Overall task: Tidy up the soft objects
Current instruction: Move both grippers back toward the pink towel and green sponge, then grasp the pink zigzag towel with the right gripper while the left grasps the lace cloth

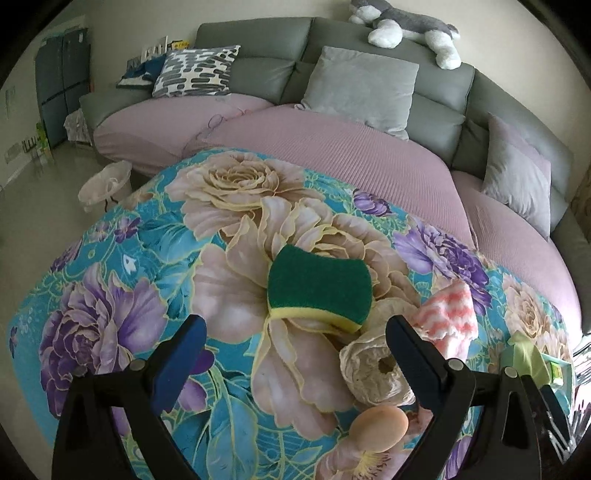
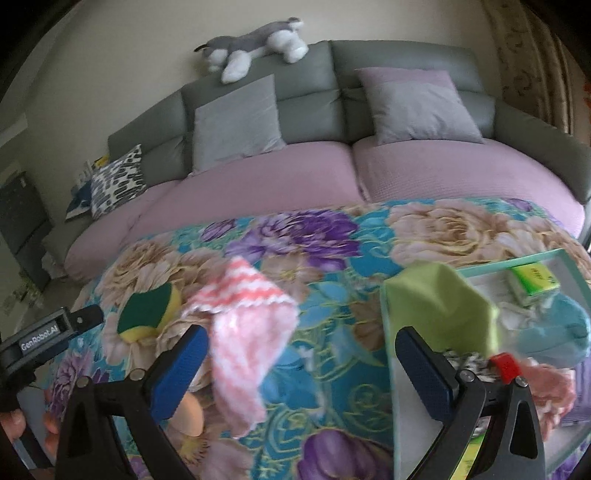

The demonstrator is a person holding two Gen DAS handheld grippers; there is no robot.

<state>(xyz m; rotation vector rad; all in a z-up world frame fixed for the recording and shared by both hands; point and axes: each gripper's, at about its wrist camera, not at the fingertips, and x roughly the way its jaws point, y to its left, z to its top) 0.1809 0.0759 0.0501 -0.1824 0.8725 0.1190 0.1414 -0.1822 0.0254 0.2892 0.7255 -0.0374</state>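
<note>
A green and yellow sponge lies on the floral cloth, just beyond my open, empty left gripper. A beige loofah and a peach puff lie by its right finger. A pink and white cloth lies further right. In the right wrist view this pink cloth lies between the fingers of my open, empty right gripper. A glass bin at the right holds a light green cloth, a teal soft item and a pink item. The sponge shows at the left.
A grey sofa with pink seat covers stands behind the table. It carries grey cushions, a patterned cushion and a plush husky on its backrest. A green tissue pack lies in the bin.
</note>
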